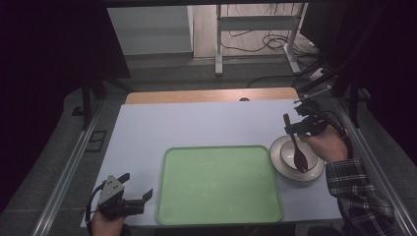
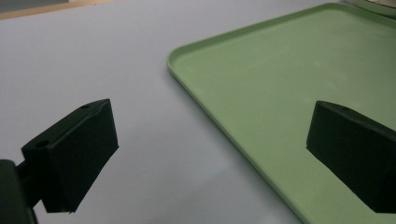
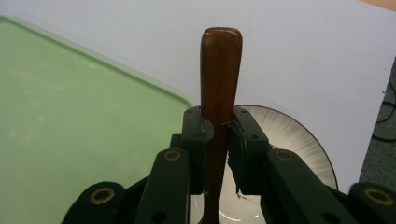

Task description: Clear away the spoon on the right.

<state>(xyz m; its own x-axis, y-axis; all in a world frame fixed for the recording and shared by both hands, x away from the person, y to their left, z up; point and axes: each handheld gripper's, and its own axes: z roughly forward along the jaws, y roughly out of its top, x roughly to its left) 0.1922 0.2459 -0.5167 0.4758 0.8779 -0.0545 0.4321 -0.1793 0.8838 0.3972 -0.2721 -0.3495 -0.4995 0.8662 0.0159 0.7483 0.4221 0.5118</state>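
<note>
A: Right gripper (image 1: 293, 129)?
B: Pinching the wooden spoon (image 1: 296, 145) by its handle, jaws pressed on both sides. In the right gripper view the handle end (image 3: 221, 70) sticks up past the jaws.

A: Where's the spoon sitting?
B: Bowl end is down inside the white bowl (image 1: 278, 158), handle tilted up and away toward the far side. Can't tell if it touches the bottom of the bowl.

A: Bowl location?
B: On the tabletop (image 1: 196, 123), just beside the right edge of the green tray (image 1: 219, 184). Ribbed rim shows in the right gripper view (image 3: 289, 130).

A: Left gripper (image 1: 135, 187)?
B: Jaws spread, nothing between them. It's at the near left corner, just beside the tray's left edge, pointing toward the tray. In the left gripper view one jaw is over the tabletop, the other over the tray (image 2: 280, 84).

A: Any text, logos, labels?
B: None readable. Tray, bowl and spoon are plain.

A: Person?
B: Plaid sleeve (image 1: 359, 189) on the right arm.
</note>
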